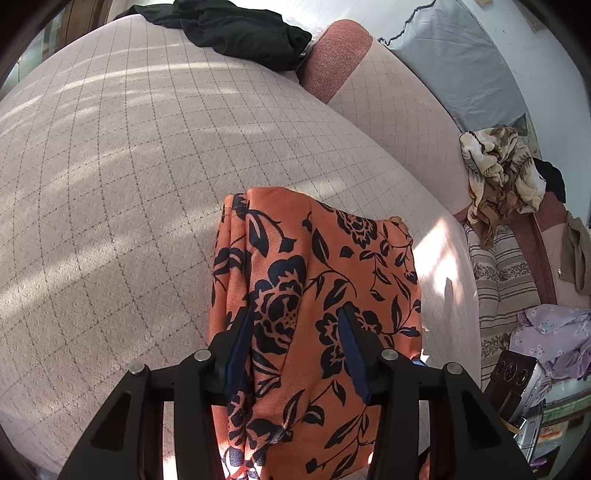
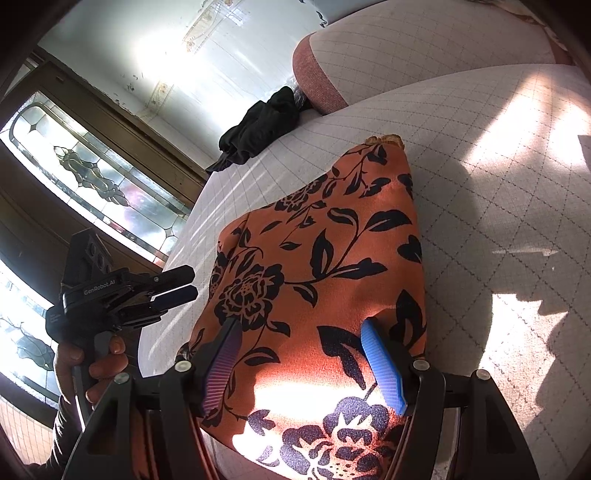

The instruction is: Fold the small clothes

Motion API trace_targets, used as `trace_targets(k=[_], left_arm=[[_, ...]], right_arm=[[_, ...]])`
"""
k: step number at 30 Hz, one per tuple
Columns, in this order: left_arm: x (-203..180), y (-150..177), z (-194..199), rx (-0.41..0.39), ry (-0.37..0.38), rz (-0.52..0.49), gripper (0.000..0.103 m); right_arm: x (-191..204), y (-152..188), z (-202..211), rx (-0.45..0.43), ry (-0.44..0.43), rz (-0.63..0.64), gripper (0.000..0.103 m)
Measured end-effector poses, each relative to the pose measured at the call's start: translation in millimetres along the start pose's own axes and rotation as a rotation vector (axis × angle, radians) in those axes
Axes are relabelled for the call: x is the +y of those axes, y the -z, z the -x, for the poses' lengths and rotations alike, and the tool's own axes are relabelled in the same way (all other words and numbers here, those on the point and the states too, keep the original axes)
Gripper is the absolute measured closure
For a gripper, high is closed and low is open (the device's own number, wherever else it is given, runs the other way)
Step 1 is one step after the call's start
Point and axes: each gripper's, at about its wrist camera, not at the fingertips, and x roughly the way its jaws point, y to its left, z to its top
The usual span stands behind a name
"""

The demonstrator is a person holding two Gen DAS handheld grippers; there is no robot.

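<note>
Orange floral garment (image 2: 317, 258) lies folded into a long strip on the pale quilted bed (image 1: 110, 184), its long axis running away from the person toward the dusty-pink bolster (image 1: 332, 55) at the far side. The right gripper (image 2: 299, 328) hangs directly over the near end, jaws spread with cloth below them and neither pad pinching it. The left gripper (image 2: 181, 284) sits just off the strip's left edge, held by a hand (image 2: 92, 362), its jaws parted and empty; from its own camera the left gripper (image 1: 295, 317) looks straight along the strip. To my eye the right one is nearer, and the next fold would go lengthwise, near end carried toward the far one. A black garment (image 1: 236, 29) waits well apart.
</note>
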Motion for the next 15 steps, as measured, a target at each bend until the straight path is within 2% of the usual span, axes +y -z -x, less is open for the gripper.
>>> trace_targets(k=[10,12,13,15], left_arm=[[7.8,7.3,-19.0,0.046,-0.006,0.024,0.056],[8.3,6.8,-21.8,0.056,-0.010,0.025,0.070],[8.0,6.5,-22.9,0.059,-0.013,0.019,0.081],[7.4,6.4,-22.9,0.053,-0.017,0.010,0.090]], right_arm=[[-0.8,-0.4,-0.1,0.002,-0.003,-0.002,0.032],[-0.5,-0.5,-0.8,0.001,-0.001,0.000,0.032],[-0.5,-0.7,-1.0,0.002,-0.001,0.001,0.032],[-0.9,-1.2,-1.3,0.002,-0.003,-0.001,0.032]])
